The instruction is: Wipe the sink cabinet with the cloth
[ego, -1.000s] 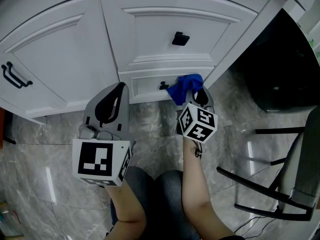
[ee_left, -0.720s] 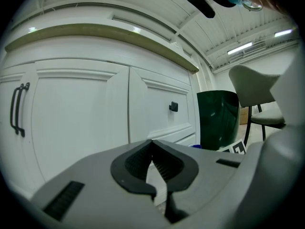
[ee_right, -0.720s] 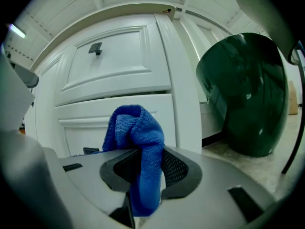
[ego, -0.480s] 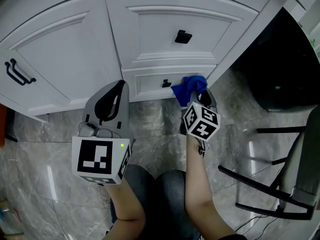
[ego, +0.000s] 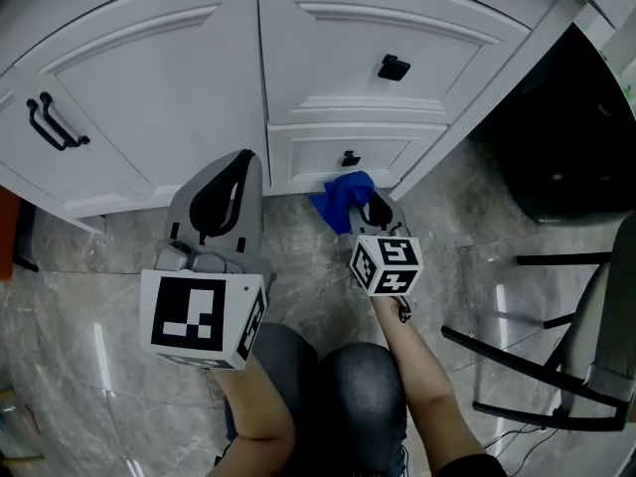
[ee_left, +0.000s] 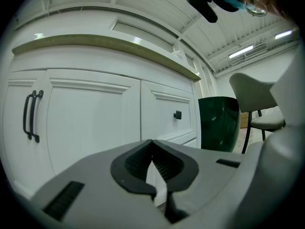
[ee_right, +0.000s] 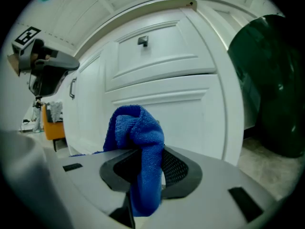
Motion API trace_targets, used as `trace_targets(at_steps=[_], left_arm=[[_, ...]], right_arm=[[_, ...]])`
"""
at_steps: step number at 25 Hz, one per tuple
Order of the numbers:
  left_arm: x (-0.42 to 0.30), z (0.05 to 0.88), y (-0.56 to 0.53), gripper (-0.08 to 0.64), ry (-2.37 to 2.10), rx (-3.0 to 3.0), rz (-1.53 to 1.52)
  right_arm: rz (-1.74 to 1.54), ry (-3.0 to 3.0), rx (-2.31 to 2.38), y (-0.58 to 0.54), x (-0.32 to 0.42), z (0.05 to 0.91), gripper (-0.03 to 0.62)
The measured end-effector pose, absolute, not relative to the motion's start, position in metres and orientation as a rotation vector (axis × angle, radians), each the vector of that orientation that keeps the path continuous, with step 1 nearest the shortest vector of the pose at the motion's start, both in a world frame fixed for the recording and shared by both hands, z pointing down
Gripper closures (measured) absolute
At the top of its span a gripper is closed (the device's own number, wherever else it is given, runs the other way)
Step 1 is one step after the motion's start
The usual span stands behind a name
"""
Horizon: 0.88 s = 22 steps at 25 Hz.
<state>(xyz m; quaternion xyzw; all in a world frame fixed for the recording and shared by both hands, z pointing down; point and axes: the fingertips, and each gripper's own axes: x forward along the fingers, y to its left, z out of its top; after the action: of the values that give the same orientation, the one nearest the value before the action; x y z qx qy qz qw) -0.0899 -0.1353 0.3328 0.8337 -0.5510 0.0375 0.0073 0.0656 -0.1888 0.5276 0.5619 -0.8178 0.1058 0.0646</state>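
The white sink cabinet (ego: 199,78) curves across the top of the head view. A blue cloth (ego: 338,199) is bunched in my right gripper (ego: 366,205), which is shut on it. The cloth sits at the bottom edge of the low drawer (ego: 318,149), just below its black knob (ego: 350,158). In the right gripper view the blue cloth (ee_right: 138,128) sticks up between the pads of the right gripper (ee_right: 143,151), close to the drawer front (ee_right: 181,104). My left gripper (ego: 238,162) hangs shut and empty before the left door. The left gripper (ee_left: 152,143) points at that door (ee_left: 90,123).
A dark green bin (ego: 566,137) stands right of the cabinet, and a chair (ego: 586,346) stands at the lower right. The person's knees (ego: 338,386) are on the grey marble floor. A black bar handle (ego: 55,122) is on the left door; another knob (ego: 394,68) is on the upper drawer.
My right gripper has carried the cloth left and down along the low drawer, from right of its knob to below it. The left gripper has kept its place.
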Motion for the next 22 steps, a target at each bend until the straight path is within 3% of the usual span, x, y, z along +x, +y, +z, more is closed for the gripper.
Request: trace_targets(at_steps=[8,22], left_arm=[[-0.109,0.330,-0.125,0.557,-1.730,2.595,0.118],[-0.115,0.328,-0.116,0.557,-1.696,2.598,0.081]], right_arm=[[0.235,-2.599,1.392,-0.187,-0.027,0.532,0.477],[0.212,-2.556,1.311,-0.209,-0.064,0.559,0.477]])
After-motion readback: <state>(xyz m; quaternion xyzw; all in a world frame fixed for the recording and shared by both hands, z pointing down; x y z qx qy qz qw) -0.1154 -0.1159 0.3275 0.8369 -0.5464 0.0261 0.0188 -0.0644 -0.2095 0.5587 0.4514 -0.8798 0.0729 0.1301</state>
